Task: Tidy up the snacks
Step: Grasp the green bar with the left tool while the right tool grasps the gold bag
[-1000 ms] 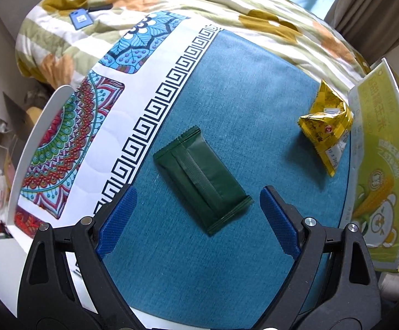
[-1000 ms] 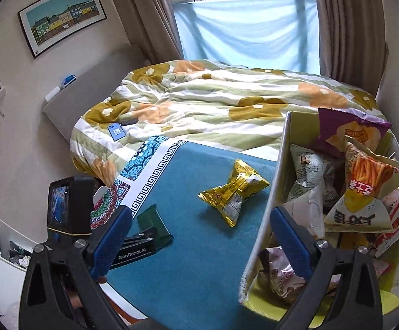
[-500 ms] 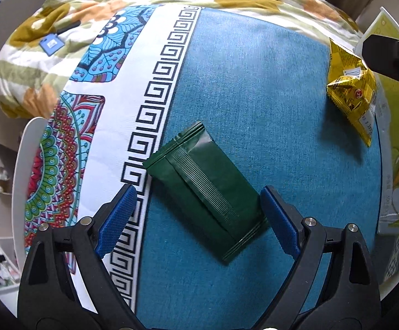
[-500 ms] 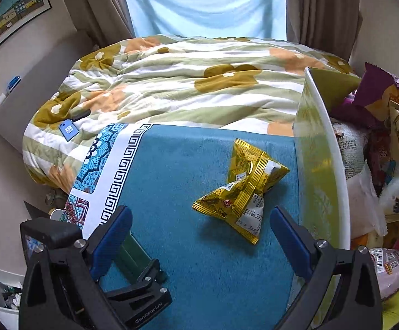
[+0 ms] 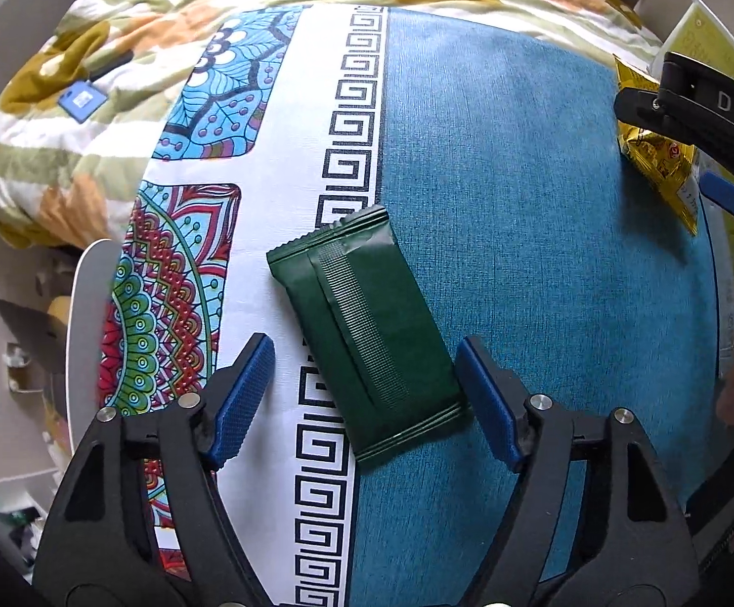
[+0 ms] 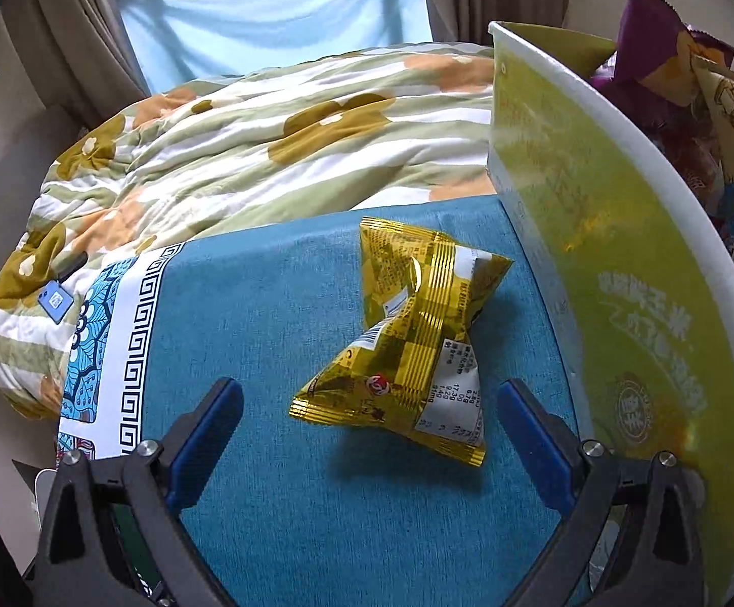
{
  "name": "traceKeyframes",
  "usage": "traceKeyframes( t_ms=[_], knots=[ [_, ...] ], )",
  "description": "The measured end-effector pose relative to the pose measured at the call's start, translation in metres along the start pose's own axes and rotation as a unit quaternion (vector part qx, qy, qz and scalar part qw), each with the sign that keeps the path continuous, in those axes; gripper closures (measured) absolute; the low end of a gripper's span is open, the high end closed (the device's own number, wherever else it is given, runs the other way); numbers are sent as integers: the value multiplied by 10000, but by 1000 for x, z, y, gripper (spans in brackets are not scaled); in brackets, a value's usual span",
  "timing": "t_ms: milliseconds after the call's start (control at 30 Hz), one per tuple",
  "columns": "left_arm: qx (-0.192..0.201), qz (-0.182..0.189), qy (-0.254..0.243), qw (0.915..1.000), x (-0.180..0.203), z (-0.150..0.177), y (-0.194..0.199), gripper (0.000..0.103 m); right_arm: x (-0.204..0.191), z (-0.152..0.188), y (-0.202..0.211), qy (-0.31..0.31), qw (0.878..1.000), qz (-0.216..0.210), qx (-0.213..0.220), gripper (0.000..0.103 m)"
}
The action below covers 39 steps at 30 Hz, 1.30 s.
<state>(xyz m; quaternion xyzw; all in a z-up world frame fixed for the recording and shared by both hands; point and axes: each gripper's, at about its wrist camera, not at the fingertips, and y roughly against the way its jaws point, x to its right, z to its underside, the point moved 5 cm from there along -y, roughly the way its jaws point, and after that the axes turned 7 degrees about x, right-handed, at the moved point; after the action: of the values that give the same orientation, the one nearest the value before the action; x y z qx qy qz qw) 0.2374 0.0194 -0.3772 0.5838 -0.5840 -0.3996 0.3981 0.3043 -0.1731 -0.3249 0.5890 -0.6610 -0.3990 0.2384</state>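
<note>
A dark green snack packet (image 5: 367, 334) lies flat on the blue cloth (image 5: 544, 253), over its patterned white border. My left gripper (image 5: 367, 397) is open, its blue pads on either side of the packet's near end, not touching it. A crumpled gold snack bag (image 6: 407, 349) lies on the cloth beside the yellow-green box (image 6: 619, 303). My right gripper (image 6: 367, 435) is open, its jaws on either side of the gold bag's near end. The right gripper also shows at the right edge of the left wrist view (image 5: 710, 116), over the gold bag (image 5: 660, 162).
The box stands at the table's right side and holds several snack bags (image 6: 670, 50). A bed with a floral quilt (image 6: 265, 141) lies beyond the table, with a blue card (image 5: 81, 100) on it. A white chair back (image 5: 83, 334) stands at the left.
Both grippers moved forward and down toward their packets. The left now straddles the green packet. The right now straddles the gold bag and has come into the left wrist view.
</note>
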Motion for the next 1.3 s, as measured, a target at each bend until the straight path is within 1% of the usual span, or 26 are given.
traceKeyframes(
  t_ms=[67, 133, 300, 400, 433, 500, 533, 600, 733, 767, 833, 967, 1167, 1300],
  knots=[
    [-2, 27, -15, 10000, -3, -3, 1, 44, -1, -2, -5, -36, 10000, 17, -1, 3],
    [-1, 59, -33, 10000, -4, -5, 1, 48, 0, -4, -11, -64, 9999, 84, -9, 3],
    [18, 122, -90, 9999, -7, -11, -1, 51, 5, -8, -22, -218, 9996, 182, 3, 4],
    [34, 143, -140, 9998, -8, -14, -2, 53, 4, -9, -27, -200, 9995, 261, -1, 6],
    [34, 148, -122, 9998, -8, -15, -2, 56, 5, -10, -29, -195, 9994, 278, -17, 7],
    [31, 182, -80, 9998, -10, -18, -2, 57, 8, -11, -34, -202, 9993, 296, -64, 16],
    [38, 199, -73, 9998, -11, -19, -2, 58, 10, -12, -36, -208, 9993, 303, -107, 18],
    [43, 230, -94, 9997, -12, -21, -3, 58, 14, -13, -39, -188, 9991, 336, -202, 26],
    [30, 407, -24, 9992, -13, -24, -3, 59, 12, -15, -42, 89, 9987, 423, -288, 38],
    [19, 460, 25, 9989, -14, -25, -3, 59, 10, -15, -43, 172, 9984, 442, -299, 45],
    [18, 584, 117, 9982, -16, -27, -2, 60, 8, -15, -42, 310, 9981, 410, -329, 49],
    [127, 692, 152, 9974, -18, -33, 5, 60, 3, -14, -40, 379, 9982, 311, -345, 51],
    [271, 904, 197, 9953, -19, -42, 15, 61, -9, -14, -32, 485, 9983, 148, -282, 52],
    [333, 976, 165, 9945, -17, -44, 19, 61, -15, -16, -26, 506, 9985, 67, -217, 52]
  ],
)
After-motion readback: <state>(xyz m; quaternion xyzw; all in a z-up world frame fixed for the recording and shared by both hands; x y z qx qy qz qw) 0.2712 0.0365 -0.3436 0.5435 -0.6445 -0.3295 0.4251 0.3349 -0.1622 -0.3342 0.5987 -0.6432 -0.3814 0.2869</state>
